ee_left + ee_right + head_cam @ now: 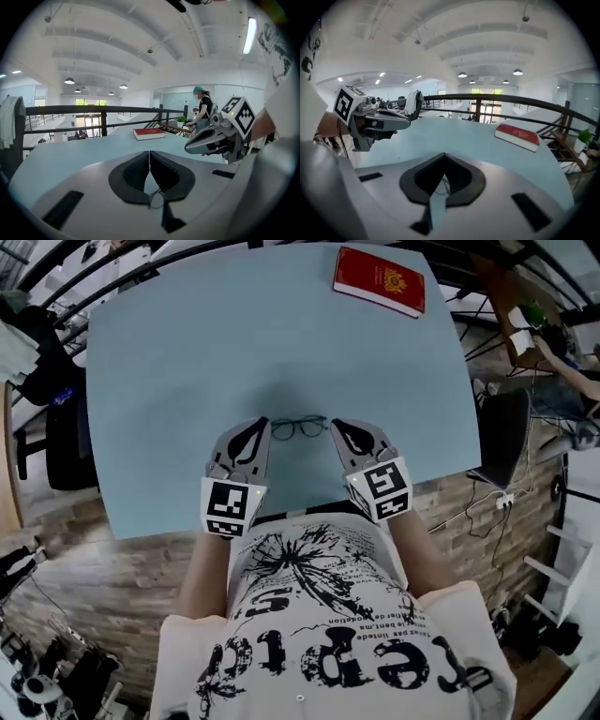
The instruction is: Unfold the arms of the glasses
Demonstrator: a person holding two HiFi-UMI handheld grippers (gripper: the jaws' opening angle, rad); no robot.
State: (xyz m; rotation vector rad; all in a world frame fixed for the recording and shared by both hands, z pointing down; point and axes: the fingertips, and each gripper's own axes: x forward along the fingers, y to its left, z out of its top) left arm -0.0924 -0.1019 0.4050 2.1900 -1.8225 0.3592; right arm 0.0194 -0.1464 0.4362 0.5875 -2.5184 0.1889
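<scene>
A pair of thin black-framed glasses (299,427) lies on the light blue table (187,371), near its front edge; no arm shows sticking out from the frame. My left gripper (265,423) rests just left of the glasses and my right gripper (336,425) just right of them, both with jaws together and nothing held. In the left gripper view the shut jaws (149,153) meet in a line, and a bit of the frame (157,199) shows below them. The right gripper view has its shut jaws (443,155) over a piece of the thin frame (443,186).
A red book (379,280) lies at the table's far right corner. The table's front edge runs just under both grippers. A dark railing (70,110) stands beyond the far side. A person (203,107) stands in the background, and cables and a chair (503,437) are at the right.
</scene>
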